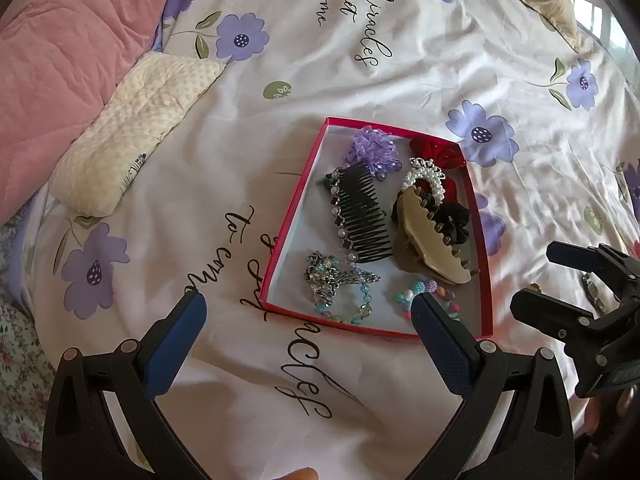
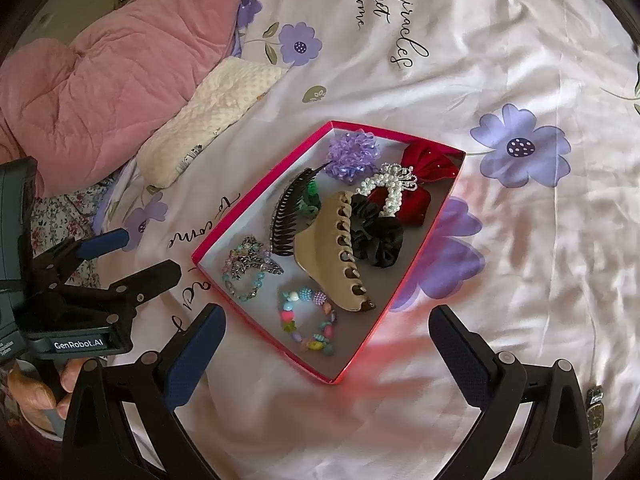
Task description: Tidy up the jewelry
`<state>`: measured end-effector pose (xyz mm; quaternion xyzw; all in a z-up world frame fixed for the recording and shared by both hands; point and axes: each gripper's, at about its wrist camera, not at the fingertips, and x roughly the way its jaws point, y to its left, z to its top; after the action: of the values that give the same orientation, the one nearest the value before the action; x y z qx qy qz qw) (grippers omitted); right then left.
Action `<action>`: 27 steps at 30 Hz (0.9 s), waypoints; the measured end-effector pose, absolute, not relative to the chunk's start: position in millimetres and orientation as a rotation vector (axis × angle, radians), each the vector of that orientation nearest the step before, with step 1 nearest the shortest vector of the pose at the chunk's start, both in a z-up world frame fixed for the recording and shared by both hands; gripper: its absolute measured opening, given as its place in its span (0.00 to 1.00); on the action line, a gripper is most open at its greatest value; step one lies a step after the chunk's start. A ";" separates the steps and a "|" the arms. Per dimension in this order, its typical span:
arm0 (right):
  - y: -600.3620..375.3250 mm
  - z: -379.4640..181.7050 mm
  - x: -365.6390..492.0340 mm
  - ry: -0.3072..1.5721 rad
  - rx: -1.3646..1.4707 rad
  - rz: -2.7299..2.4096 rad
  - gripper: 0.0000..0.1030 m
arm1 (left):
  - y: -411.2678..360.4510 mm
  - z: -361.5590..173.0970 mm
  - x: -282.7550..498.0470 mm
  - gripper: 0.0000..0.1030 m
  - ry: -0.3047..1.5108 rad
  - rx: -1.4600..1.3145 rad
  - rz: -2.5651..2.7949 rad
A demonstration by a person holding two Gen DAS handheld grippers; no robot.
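1. Grippers first: left gripper [image 1: 310, 314] hovers with jaws spread wide and nothing between them, low over the near edge of the red box [image 2: 256, 200]; right gripper [image 2: 327, 326] is just as wide and just as empty.
2. Jewelry sits inside the box: tan claw clip [image 2: 334, 252], black comb [image 1: 366, 220], pastel bead bracelet [image 2: 308, 320], chain-and-bead bracelet [image 2: 246, 266], pearl scrunchie [image 2: 386, 190].
3. One straggler, what looks like a wristwatch [image 2: 595, 410], lies on the bedsheet [image 2: 520, 260] right of the box, though it's squashed at the lens edge.
4. Trouble ahead? The sheet is soft and wrinkled, so a grab there could pinch fabric.
5. The chain bracelet looks tangled and may drag its neighbours.
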<state>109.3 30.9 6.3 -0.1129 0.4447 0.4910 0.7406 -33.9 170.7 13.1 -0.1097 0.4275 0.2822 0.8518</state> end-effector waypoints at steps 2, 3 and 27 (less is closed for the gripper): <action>30.9 6.5 109.2 0.974 -0.247 1.077 1.00 | 170.2 13.4 -34.2 1.00 0.898 -0.229 0.597; 30.6 7.3 108.9 0.972 -0.246 1.078 1.00 | 169.8 13.9 -34.5 1.00 0.896 -0.228 0.598; 30.6 11.2 107.1 0.964 -0.239 1.084 1.00 | 168.4 16.9 -35.7 1.00 0.887 -0.213 0.605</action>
<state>107.1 30.6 11.2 -0.1090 0.4398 0.4944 0.7418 -35.7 168.4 16.9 -0.1011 0.4217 0.2875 0.8540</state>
